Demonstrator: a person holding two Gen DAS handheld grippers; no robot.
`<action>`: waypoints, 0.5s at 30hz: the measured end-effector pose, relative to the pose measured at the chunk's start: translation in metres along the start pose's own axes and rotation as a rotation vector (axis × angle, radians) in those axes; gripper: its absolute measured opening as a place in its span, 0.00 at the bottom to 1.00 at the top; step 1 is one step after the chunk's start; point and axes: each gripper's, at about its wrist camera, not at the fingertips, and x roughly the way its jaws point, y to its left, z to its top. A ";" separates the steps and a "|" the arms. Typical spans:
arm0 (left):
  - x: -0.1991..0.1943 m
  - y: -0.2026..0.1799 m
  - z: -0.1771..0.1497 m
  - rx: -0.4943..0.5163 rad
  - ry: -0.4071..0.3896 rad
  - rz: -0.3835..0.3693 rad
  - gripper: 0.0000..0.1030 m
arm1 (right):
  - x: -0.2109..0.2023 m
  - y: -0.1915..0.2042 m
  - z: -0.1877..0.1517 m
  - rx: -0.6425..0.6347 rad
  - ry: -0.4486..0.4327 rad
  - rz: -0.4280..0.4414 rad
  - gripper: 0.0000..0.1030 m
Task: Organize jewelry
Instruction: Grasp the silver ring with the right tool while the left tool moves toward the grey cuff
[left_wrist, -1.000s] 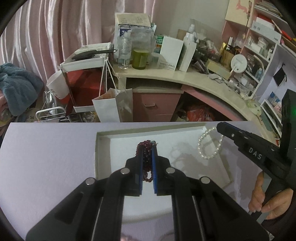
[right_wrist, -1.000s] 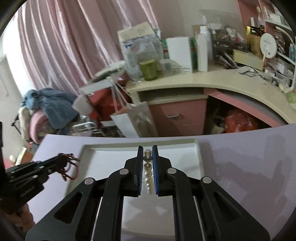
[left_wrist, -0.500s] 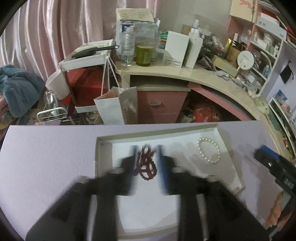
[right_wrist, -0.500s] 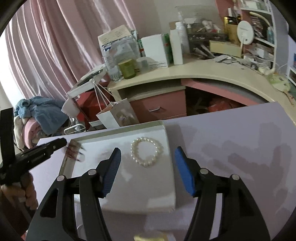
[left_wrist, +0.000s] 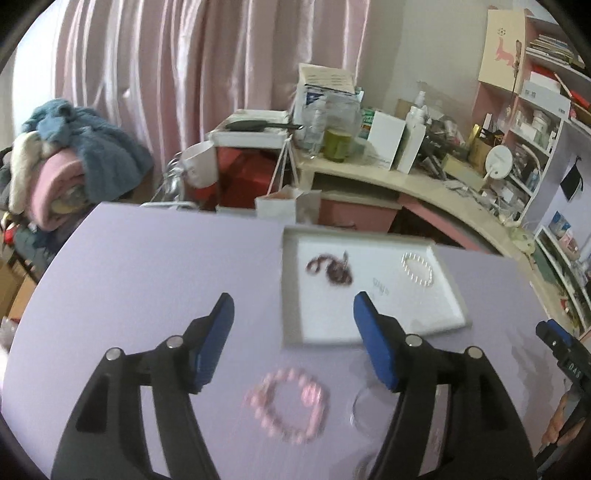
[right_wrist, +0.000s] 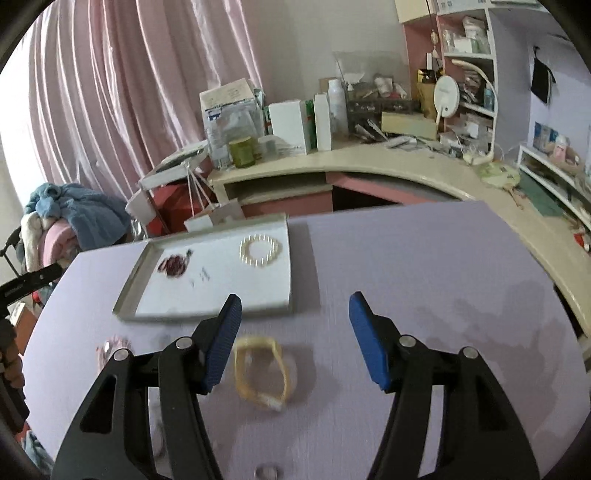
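Observation:
A white tray (left_wrist: 373, 325) lies on the lilac table and holds a dark red bead bracelet (left_wrist: 332, 267) and a white pearl bracelet (left_wrist: 417, 268). The tray (right_wrist: 221, 299), red beads (right_wrist: 173, 265) and pearls (right_wrist: 260, 250) also show in the right wrist view. My left gripper (left_wrist: 293, 347) is open and empty, above a pink bead bracelet (left_wrist: 290, 404) on the table. A clear bangle (left_wrist: 364, 410) lies beside it. My right gripper (right_wrist: 295, 343) is open and empty, above a yellow bangle (right_wrist: 263, 371).
The pink bracelet (right_wrist: 112, 347) shows at the left of the right wrist view, and a small ring (right_wrist: 266, 472) lies near the bottom edge. Behind the table stand a cluttered curved desk (right_wrist: 369, 162), a paper bag (left_wrist: 284, 206) and a pile of clothes (left_wrist: 70, 155).
Both grippers opened, letting the red beads and the pearl bracelet drop in the tray, then pulled back toward the table's near side over the loose bracelets.

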 end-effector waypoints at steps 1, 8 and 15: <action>-0.004 0.000 -0.007 0.003 0.000 0.007 0.66 | -0.003 -0.001 -0.008 0.005 0.008 0.004 0.61; -0.019 0.001 -0.065 -0.030 0.059 0.016 0.67 | -0.004 0.003 -0.051 -0.028 0.080 0.030 0.57; -0.035 -0.005 -0.110 -0.004 0.074 0.034 0.80 | 0.007 0.017 -0.101 -0.104 0.192 0.058 0.51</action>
